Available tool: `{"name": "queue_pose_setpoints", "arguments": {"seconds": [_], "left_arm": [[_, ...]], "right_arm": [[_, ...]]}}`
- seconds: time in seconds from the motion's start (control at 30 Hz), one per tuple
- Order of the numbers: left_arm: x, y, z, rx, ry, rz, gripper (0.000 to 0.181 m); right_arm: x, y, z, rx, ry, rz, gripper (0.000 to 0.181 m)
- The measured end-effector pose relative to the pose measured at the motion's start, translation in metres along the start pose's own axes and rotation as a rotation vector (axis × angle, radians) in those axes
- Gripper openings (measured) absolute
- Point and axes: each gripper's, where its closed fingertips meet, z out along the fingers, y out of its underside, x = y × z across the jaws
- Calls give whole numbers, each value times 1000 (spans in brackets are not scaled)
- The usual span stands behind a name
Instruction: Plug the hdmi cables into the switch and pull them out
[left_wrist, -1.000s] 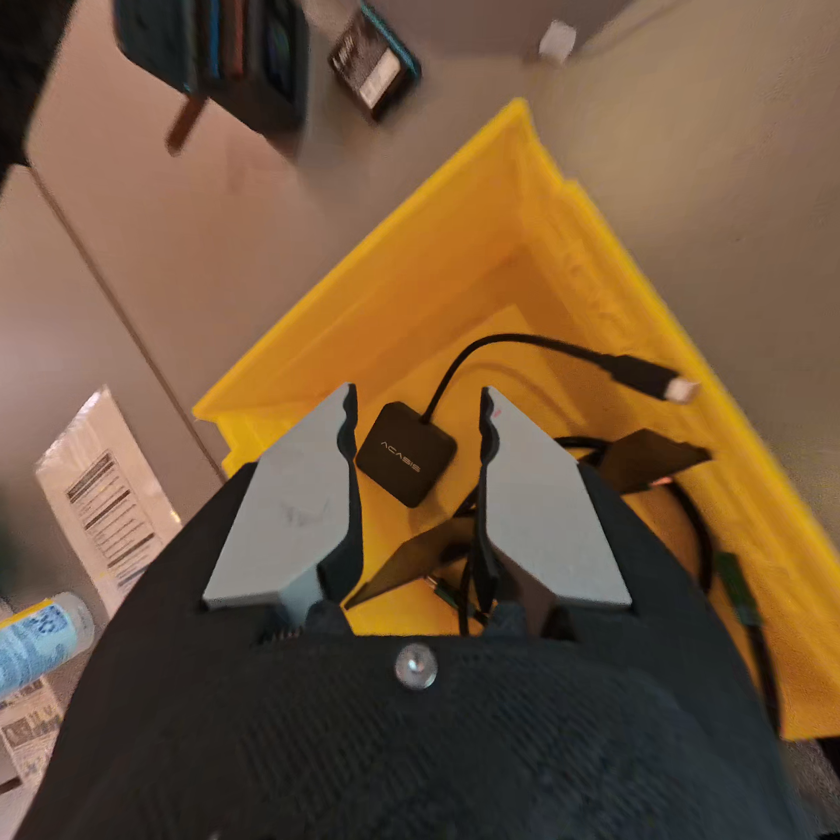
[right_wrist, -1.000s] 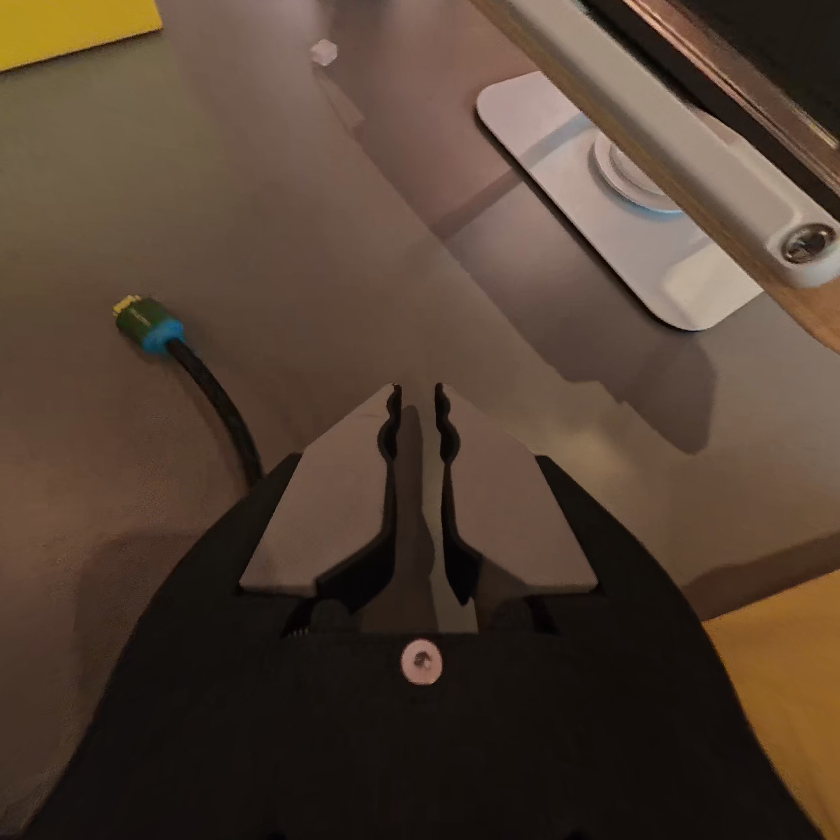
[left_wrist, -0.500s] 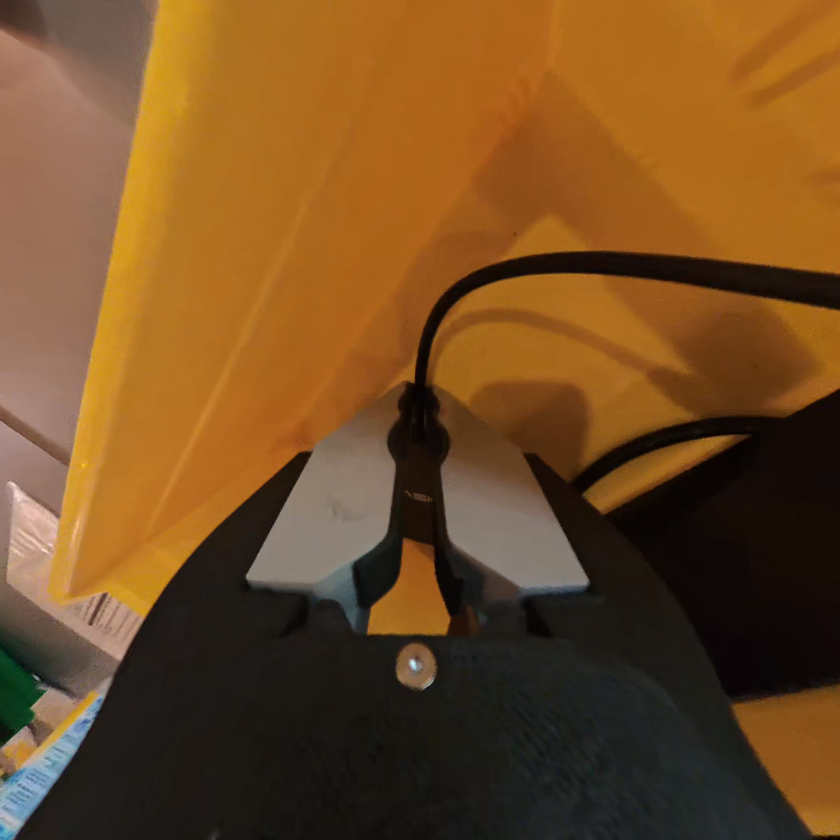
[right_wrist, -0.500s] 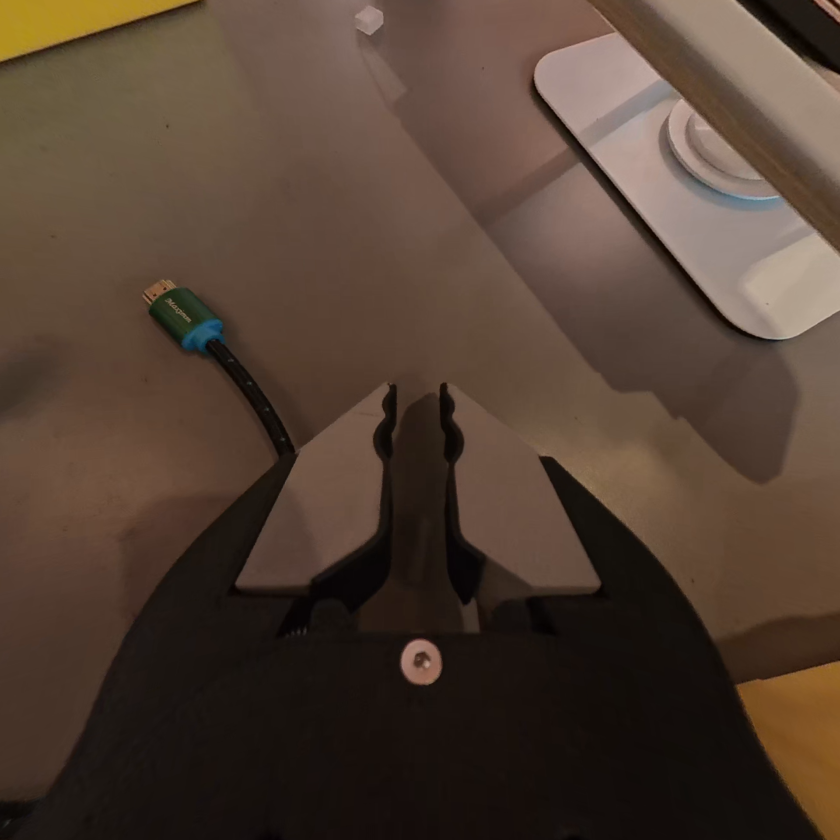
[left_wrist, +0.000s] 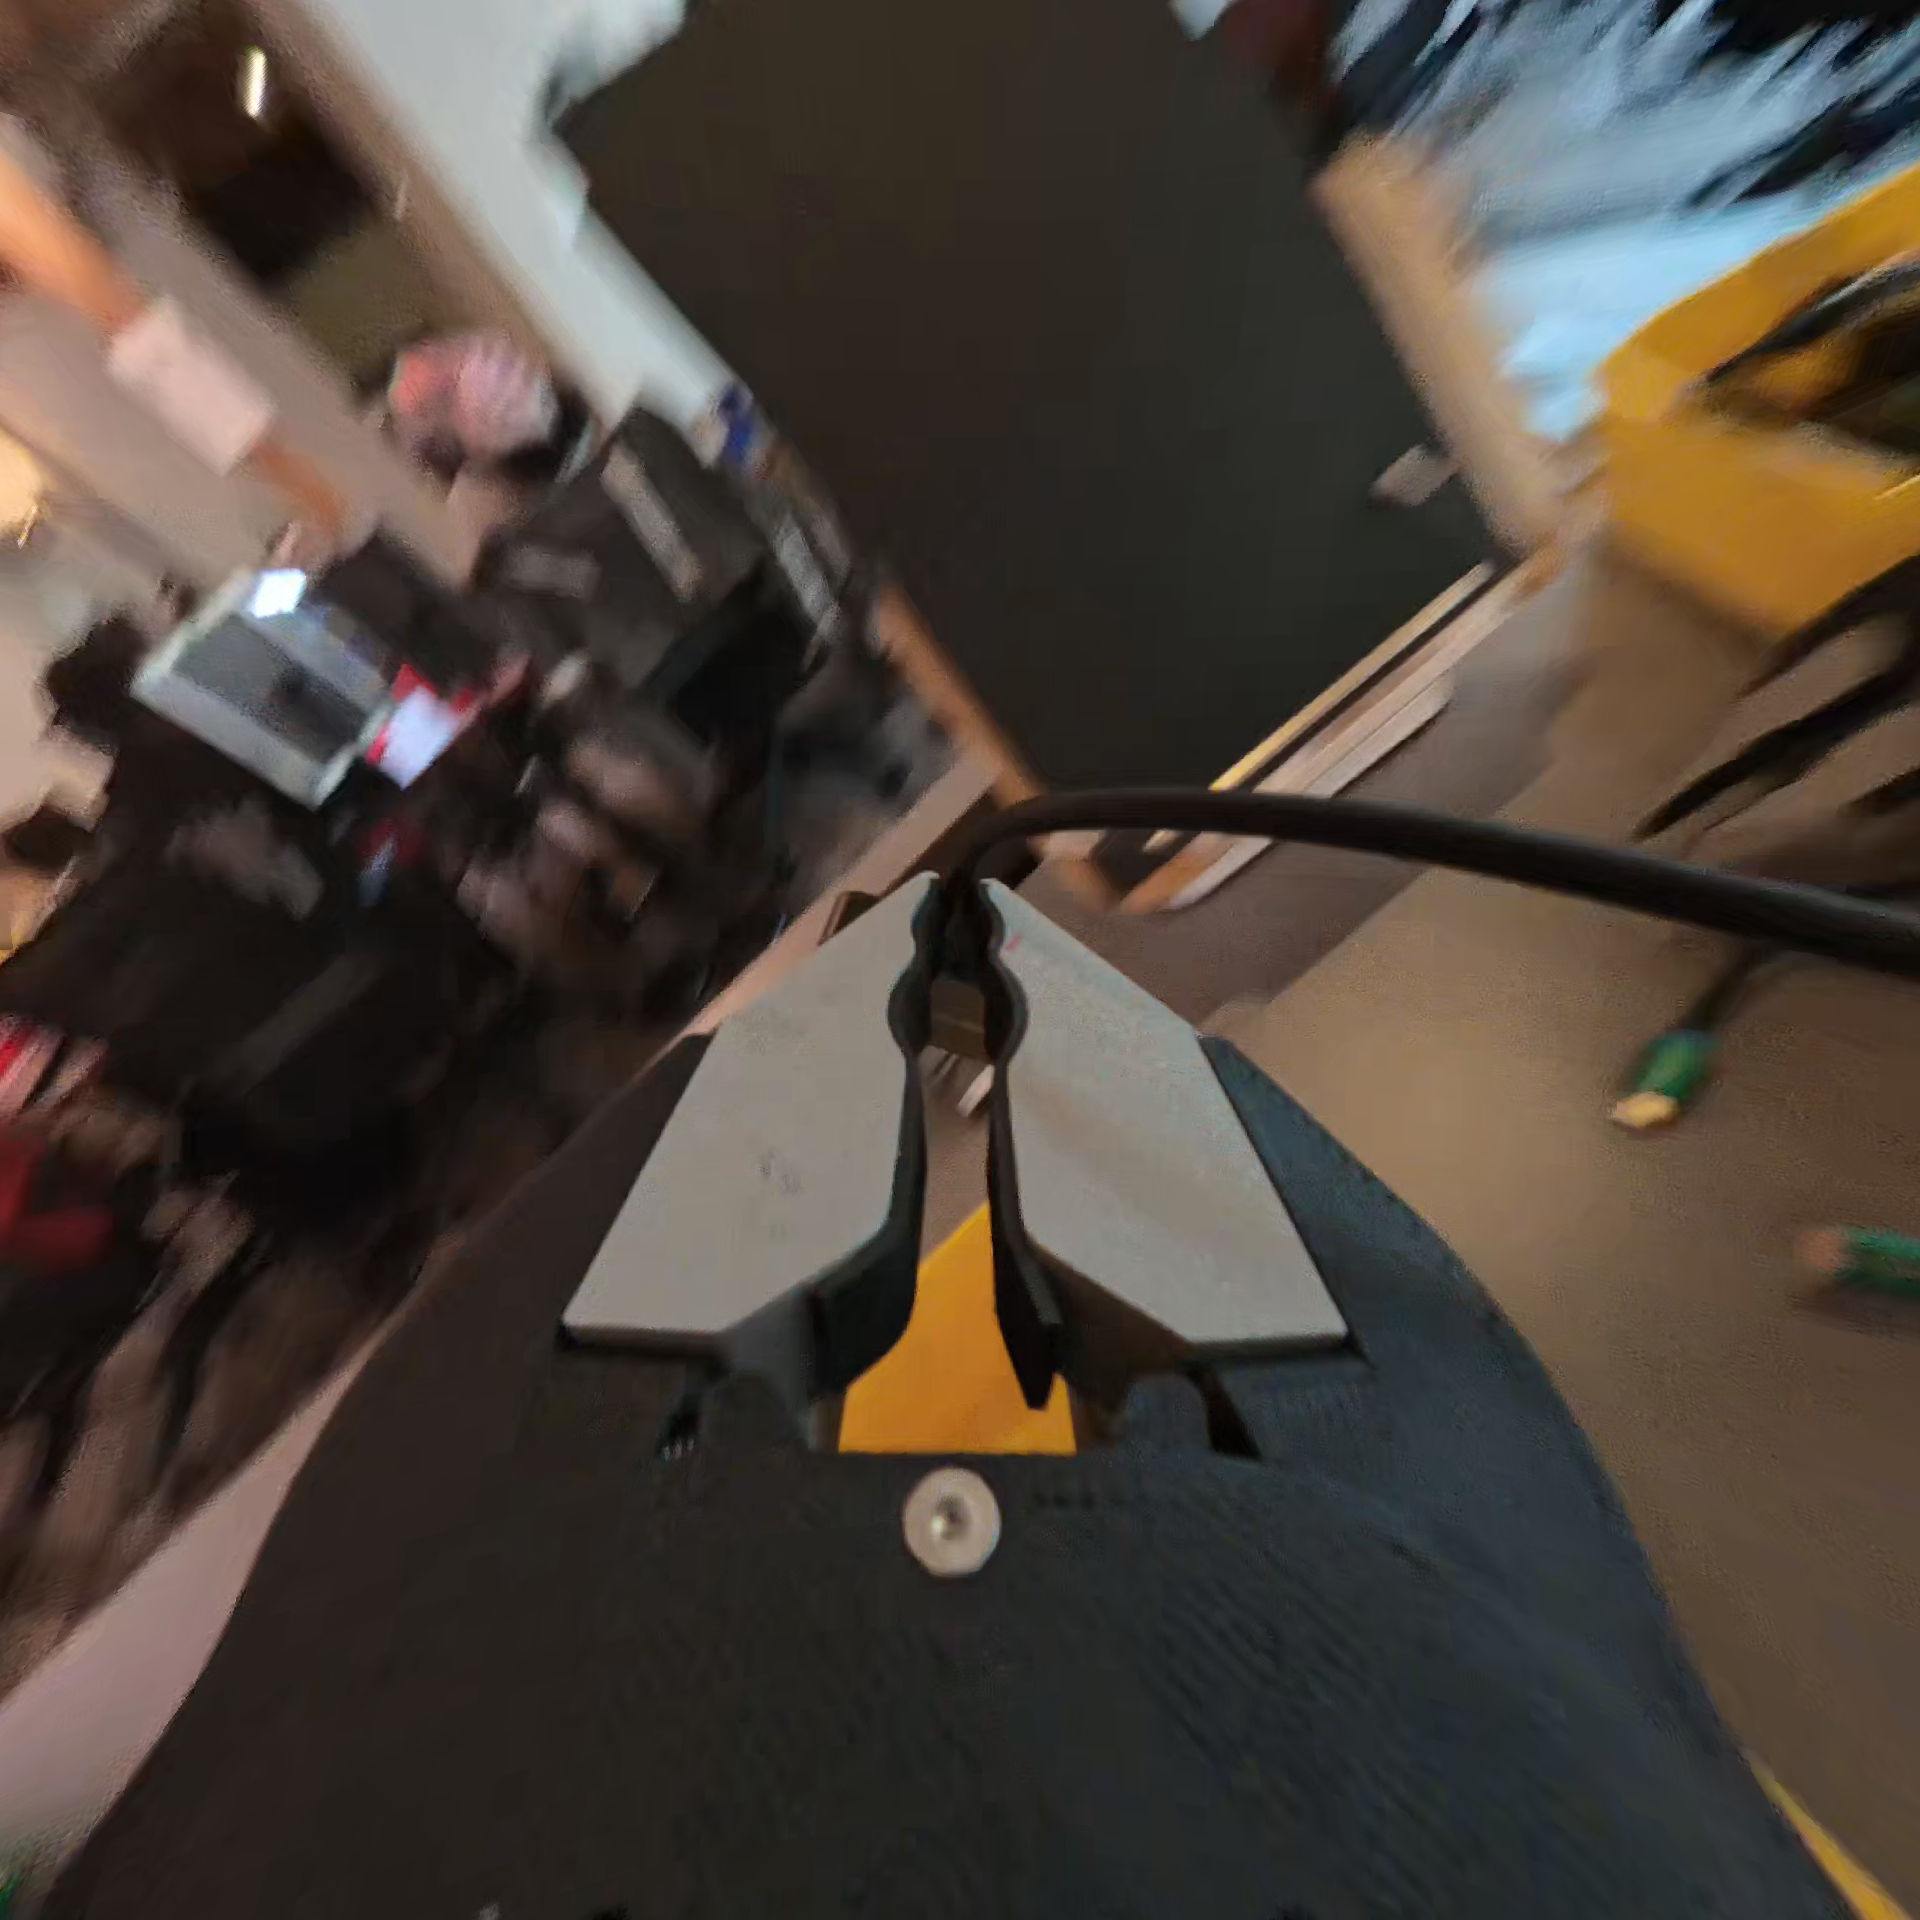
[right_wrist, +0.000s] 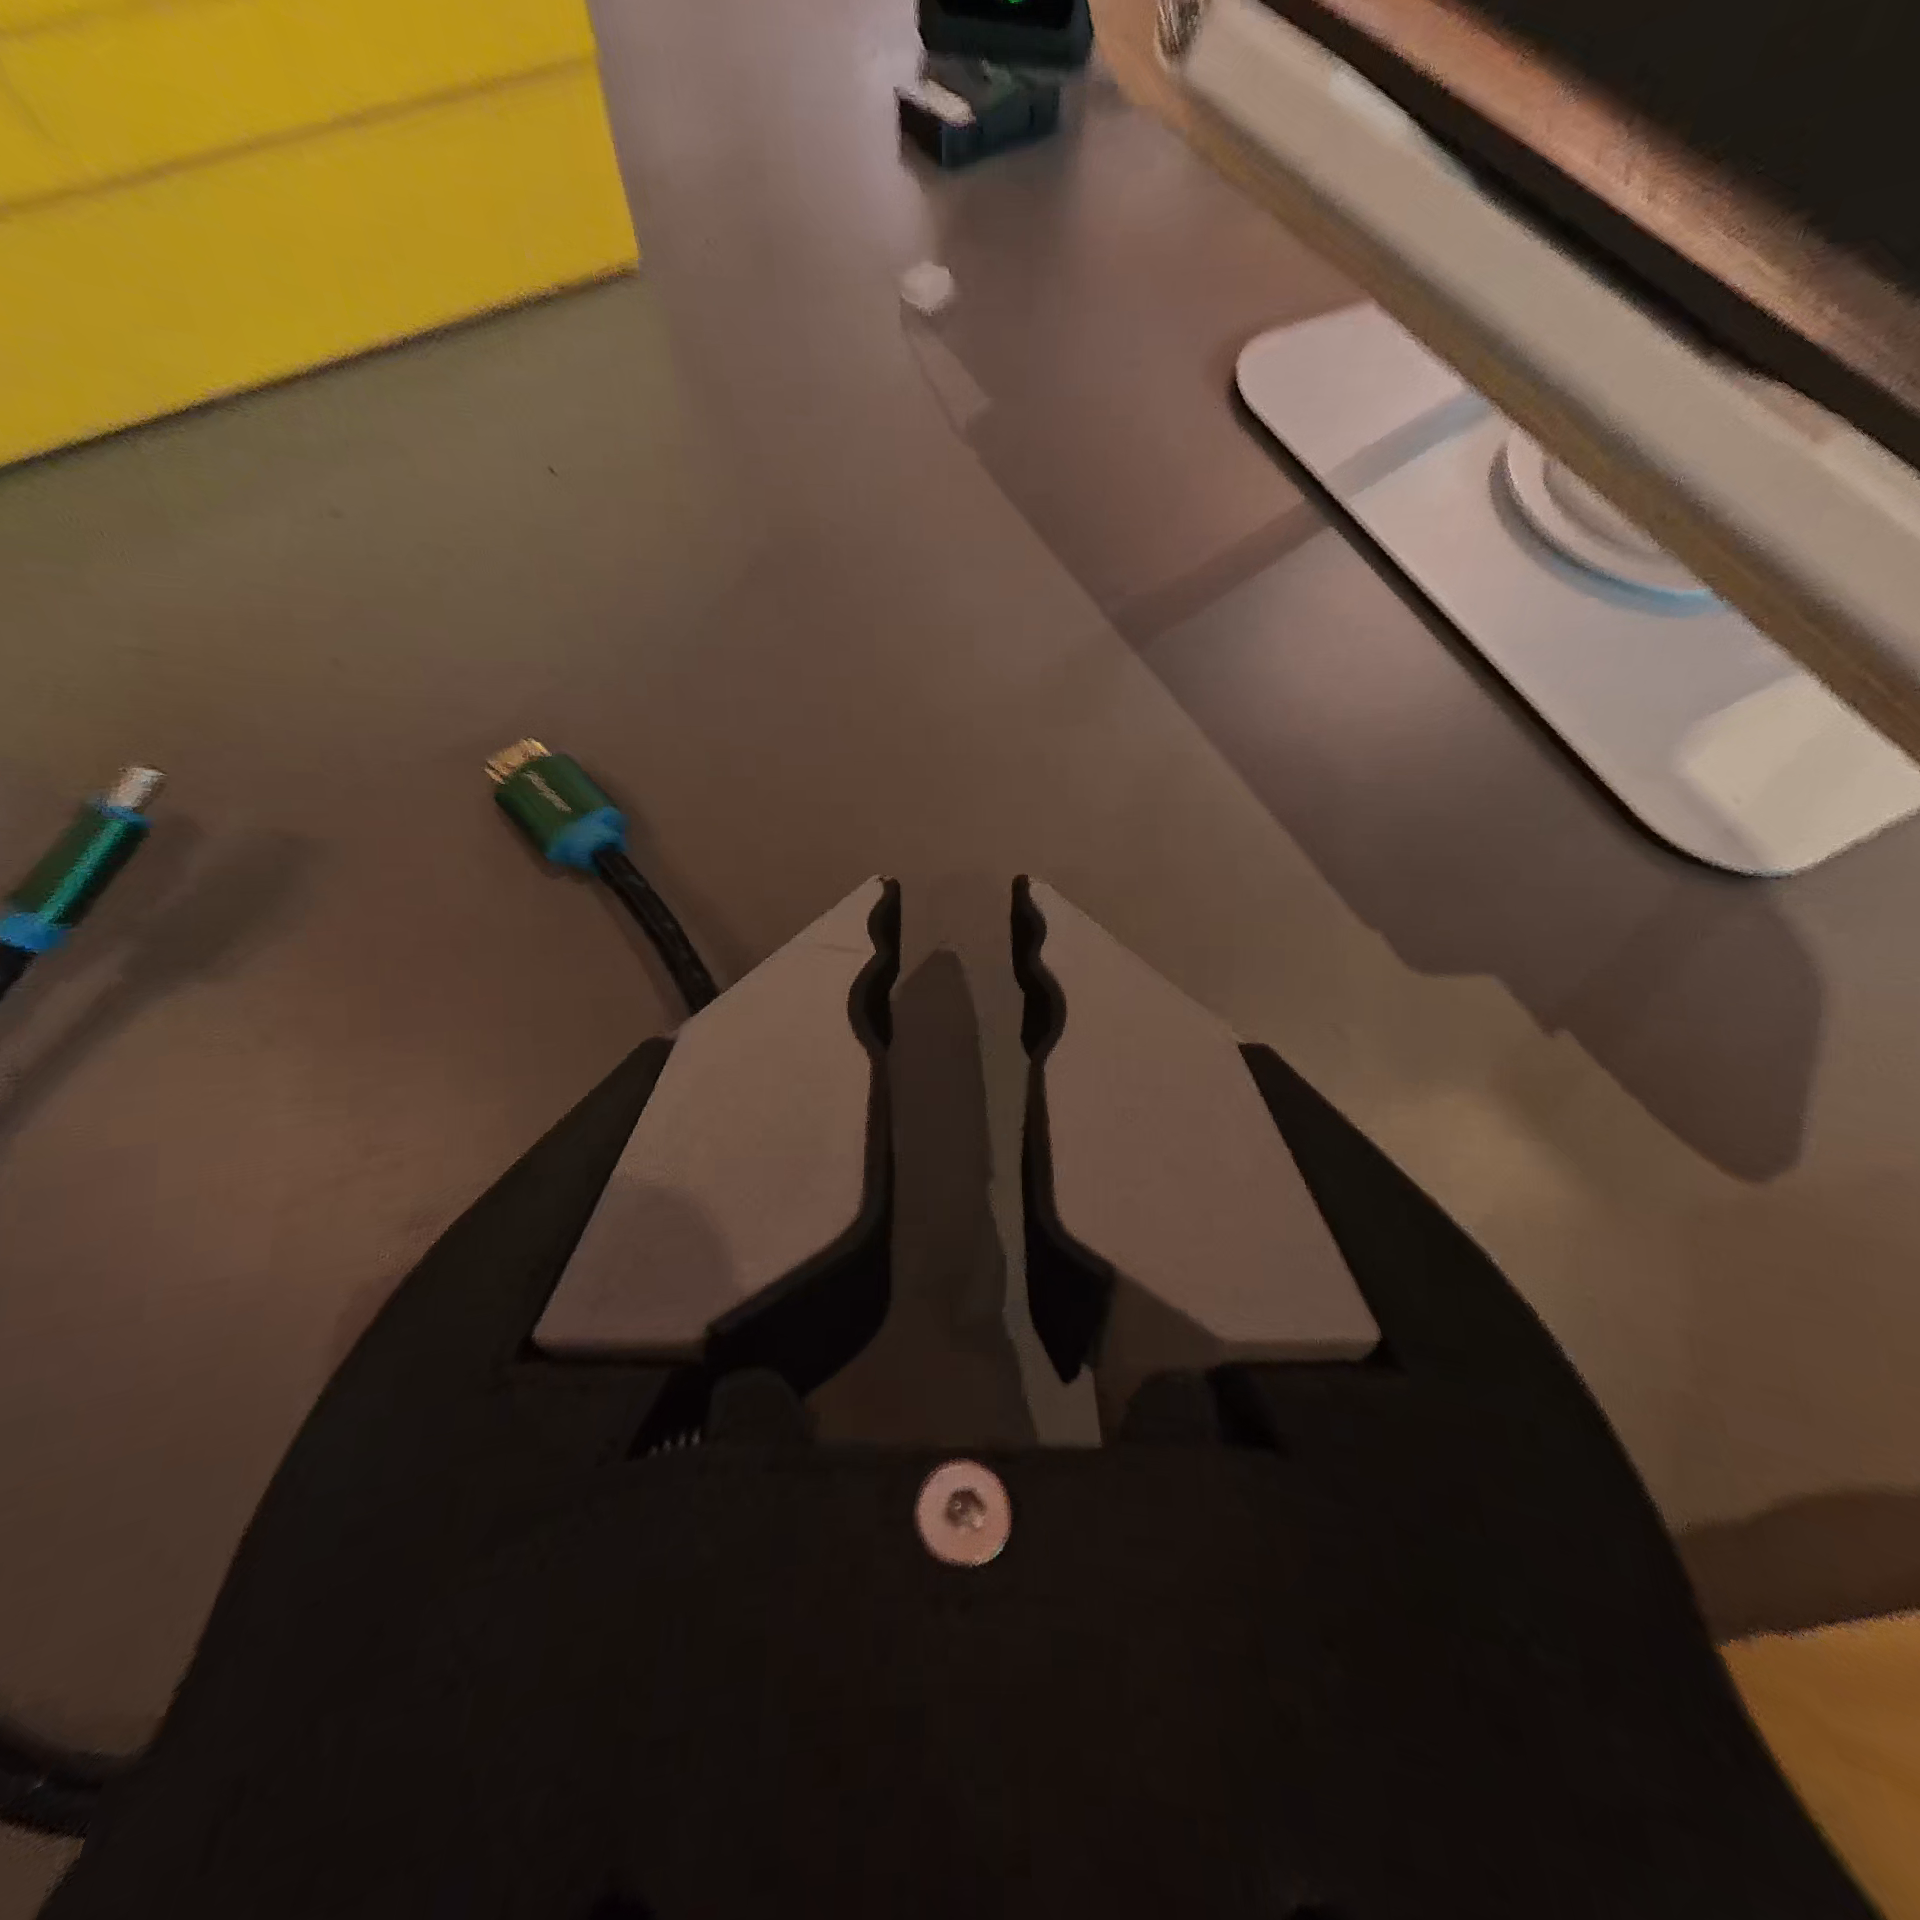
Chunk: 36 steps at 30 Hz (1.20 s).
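My left gripper (left_wrist: 958, 894) is shut on the small black switch (left_wrist: 956, 1013), held edge-on between the fingertips and lifted in the air. The switch's black cable (left_wrist: 1455, 842) arcs from the tips off to the right. Two green HDMI plugs with blue collars lie on the table, one nearer (right_wrist: 556, 805) and one at the left edge (right_wrist: 78, 862). They also show blurred in the left wrist view (left_wrist: 1662, 1075). My right gripper (right_wrist: 956, 888) hovers over the table to the right of the nearer plug, with its jaws slightly apart and nothing between them.
A yellow bin (right_wrist: 291, 208) stands at the back left of the brown table. A white monitor base (right_wrist: 1558, 623) and a monitor's lower edge (right_wrist: 1558, 343) are on the right. A small dark device (right_wrist: 982, 114) and a white bit (right_wrist: 925, 283) lie at the back. My hands' fingertips stand some 40 centimeters from each other.
My left gripper closed on the switch inside the yellow bin and lifted it out, swinging up fast. My right gripper pulled back, so a second HDMI plug came into view, and its jaws opened slightly.
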Motion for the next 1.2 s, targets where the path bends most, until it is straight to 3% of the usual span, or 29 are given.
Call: {"name": "queue_pose_setpoints", "arguments": {"seconds": [0.1, 0.2, 0.43, 0.57, 0.7, 0.8, 0.9, 0.93, 1.03, 1.1, 1.2], "left_arm": [[66, -51, -9, 224, 196, -3, 1], [125, -71, -6, 351, 355, -81, 1], [215, -50, 29, 512, 401, -290, 1], [240, -39, 46, 572, 508, -384, 1], [236, -36, 59, 662, 483, -335, 1], [238, -33, 68, 691, 534, -303, 1], [226, -18, 106, 590, 462, -336, 1], [219, -7, 124, 527, 403, -353, 1], [207, 27, 161, 406, 315, -411, 1], [205, 41, 169, 342, 344, -516, 2], [189, 47, 163, 358, 357, -706, 2]], "right_arm": [[-17, -23, -14, 135, -100, -22, 23], [-37, -40, -33, 254, -253, -23, 27], [-79, -62, -70, 416, -614, 53, 61], [-80, -61, -68, 407, -735, 136, 65], [-90, -59, -71, 395, -872, 165, 66], [-81, -62, -61, 420, -768, 118, 62], [-35, -55, -27, 364, -345, -10, 51], [-22, -52, -18, 334, -221, -60, 61], [-1, -52, 4, 295, 2, -205, 70], [2, -51, 21, 240, 69, -298, 72], [-4, -46, 42, 143, 101, -394, 74]]}}
